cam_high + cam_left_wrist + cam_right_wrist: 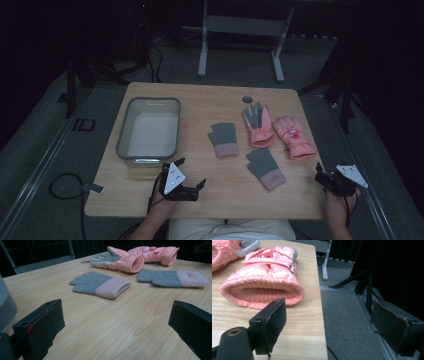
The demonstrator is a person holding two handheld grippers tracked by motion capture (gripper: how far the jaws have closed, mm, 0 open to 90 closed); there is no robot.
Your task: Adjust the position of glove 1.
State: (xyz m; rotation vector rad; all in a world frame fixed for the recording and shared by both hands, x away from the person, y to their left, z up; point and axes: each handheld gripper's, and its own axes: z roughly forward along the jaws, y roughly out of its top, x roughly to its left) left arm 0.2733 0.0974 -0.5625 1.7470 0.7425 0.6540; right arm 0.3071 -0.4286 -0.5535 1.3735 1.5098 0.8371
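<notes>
Left claw [192, 175] gapes wide, empty, knit glove [101, 285] at twelve o'clock; right claw [332, 325] wide open, empty, pink glove [265, 282] at eleven o'clock.

Four gloves [223, 139] lie right of the bin [148, 129] on the table [210, 200].

High view is dim and underexposed: only the light wooden table [210, 100] reads clearly, and everything beyond its far edge drops to near black. Light looks soft and overhead; the grey-and-pink knit gloves [223, 139] throw only faint, short shadows on the table. No glare on the wood; the translucent grey plastic bin [148, 128] left of the gloves shows a pale sheen on its floor. Image soft, low detail. Both gripper views are brighter, wood grain sharp. Black foam-padded jaws in the foreground are slightly soft. Background behind the table goes dark.
</notes>
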